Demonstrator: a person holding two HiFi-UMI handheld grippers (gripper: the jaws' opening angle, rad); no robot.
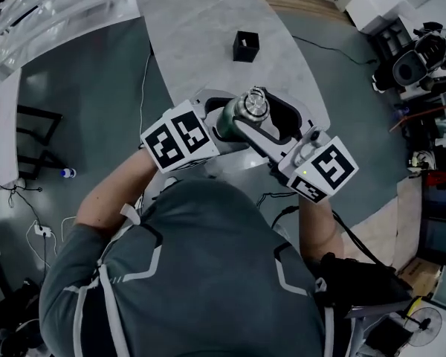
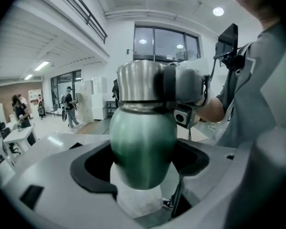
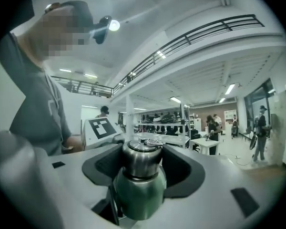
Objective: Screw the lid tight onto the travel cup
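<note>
Green below and steel above, the cup (image 2: 142, 137) hangs in the air over the near end of the table (image 1: 208, 36), upright and held between the two grippers in front of the person. The lid (image 3: 141, 157) already sits on the cup's mouth and looks level; how far its thread has run down cannot be told.

The left gripper (image 2: 143, 175) has its jaws closed on the green body, the pads pressing on both sides, so it serves as the anchor. The right gripper (image 3: 142, 163) comes in from the opposite side and higher above the table, its jaws set wide but pinching the steel lid, which fills the gap between the pads.

The step in hand appears to be the tightening itself: body fixed, lid gripped for a turn. The next move probably calls for rolling the right wrist about the cup's axis while the left keeps firm, then letting go, turning back and gripping again until the lid stops. A smooth steel lid may slip in the pads.

Farther along the table stands a small black box (image 1: 246, 46), well apart from the work.
</note>
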